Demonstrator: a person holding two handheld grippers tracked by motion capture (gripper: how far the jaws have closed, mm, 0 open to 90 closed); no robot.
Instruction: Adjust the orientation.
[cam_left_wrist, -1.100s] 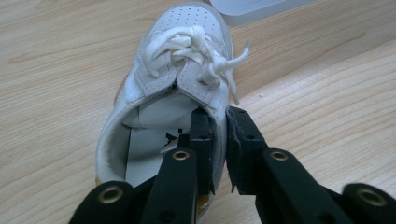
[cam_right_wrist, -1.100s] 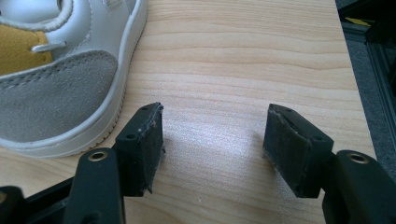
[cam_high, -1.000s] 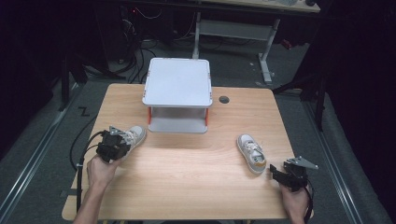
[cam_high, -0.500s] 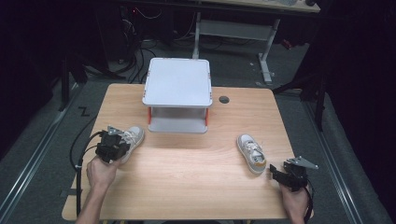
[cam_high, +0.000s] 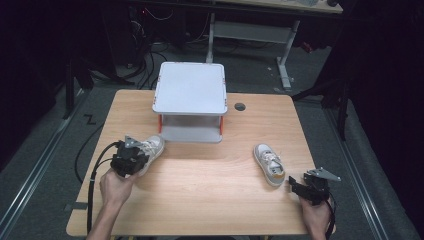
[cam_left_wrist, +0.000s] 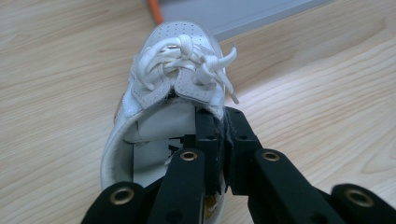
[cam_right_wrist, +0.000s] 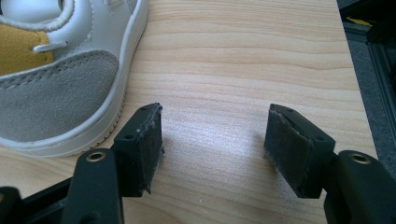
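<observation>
Fingers (cam_left_wrist: 239, 135) of the left gripper (cam_left_wrist: 223, 140) pinch a white shoe's (cam_left_wrist: 163, 98) collar at lower centre; right gripper (cam_right_wrist: 212, 140) fingers gape empty above the counter (cam_right_wrist: 243, 56).

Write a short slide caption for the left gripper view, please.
Left gripper shut on the collar of a white lace-up shoe.

a lab: cables (cam_high: 145, 55) and desk frames (cam_high: 250, 32) behind the table (cam_high: 200, 200).

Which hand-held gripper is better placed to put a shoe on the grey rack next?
Left. The left hand-held gripper is already shut on the collar of the left shoe, which lies right beside the rack. The right hand-held gripper is open over bare table, beside the right shoe's heel, farther away.
</observation>
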